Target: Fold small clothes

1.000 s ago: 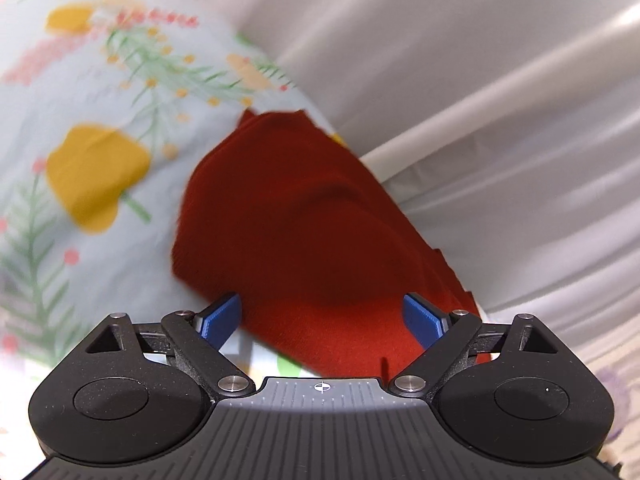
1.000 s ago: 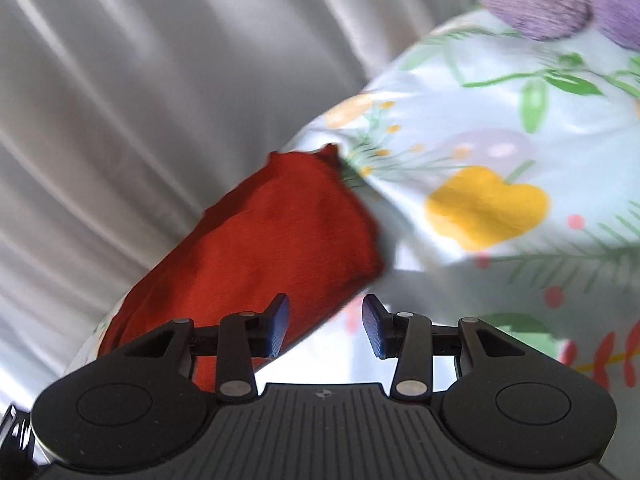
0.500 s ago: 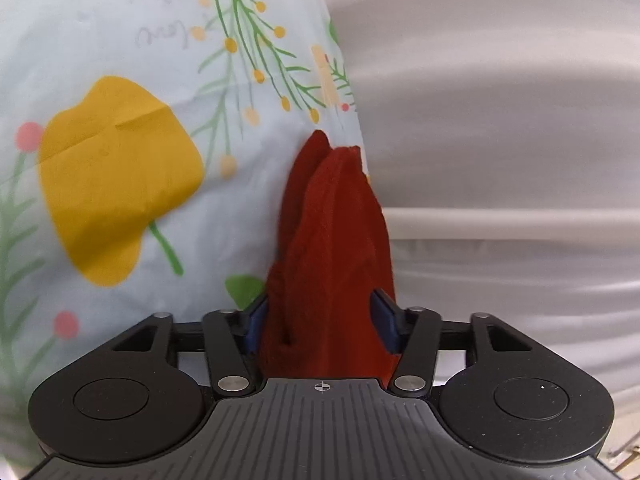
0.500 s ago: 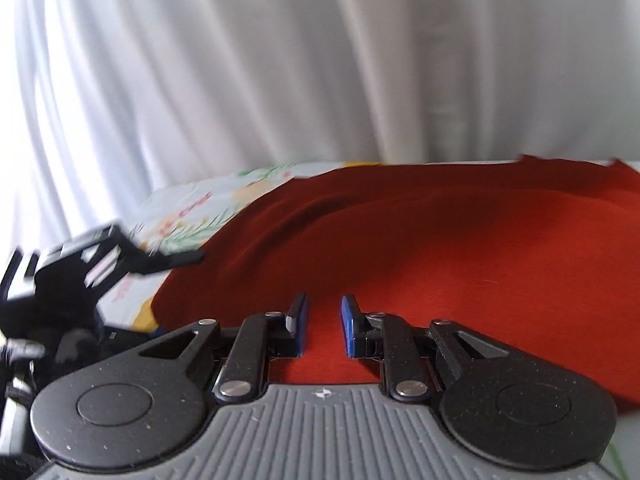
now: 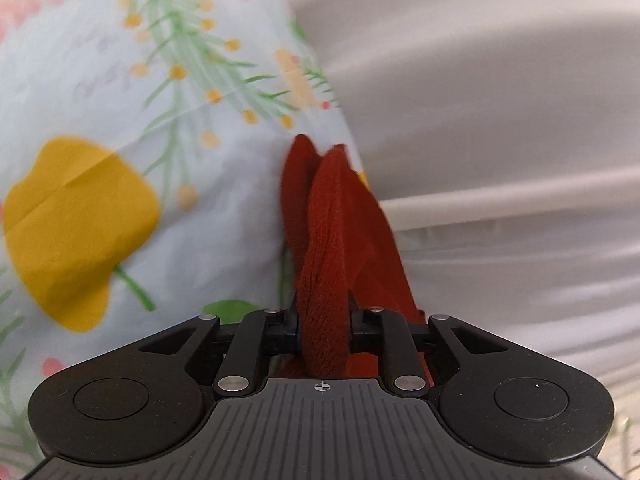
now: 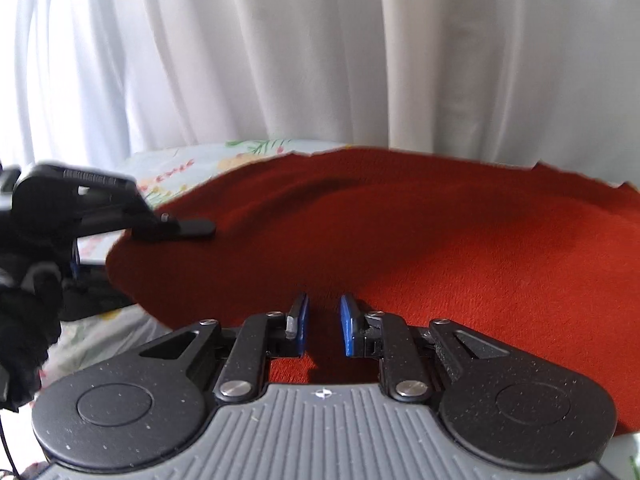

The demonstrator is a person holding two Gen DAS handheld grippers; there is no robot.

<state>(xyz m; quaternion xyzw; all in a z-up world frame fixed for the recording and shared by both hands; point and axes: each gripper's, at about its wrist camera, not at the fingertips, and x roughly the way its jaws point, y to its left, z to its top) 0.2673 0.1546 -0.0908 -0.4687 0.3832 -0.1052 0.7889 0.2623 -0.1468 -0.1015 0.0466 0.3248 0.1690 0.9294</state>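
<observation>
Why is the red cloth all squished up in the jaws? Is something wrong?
Nothing looks wrong. The left gripper is closing its jaws on a bunched edge of the red cloth, which otherwise lies spread over the flowery sheet. No tear shows.

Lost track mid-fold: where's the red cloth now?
The red cloth lies on the floral sheet before the white curtain, its left edge pinched in the closing left gripper.
</observation>
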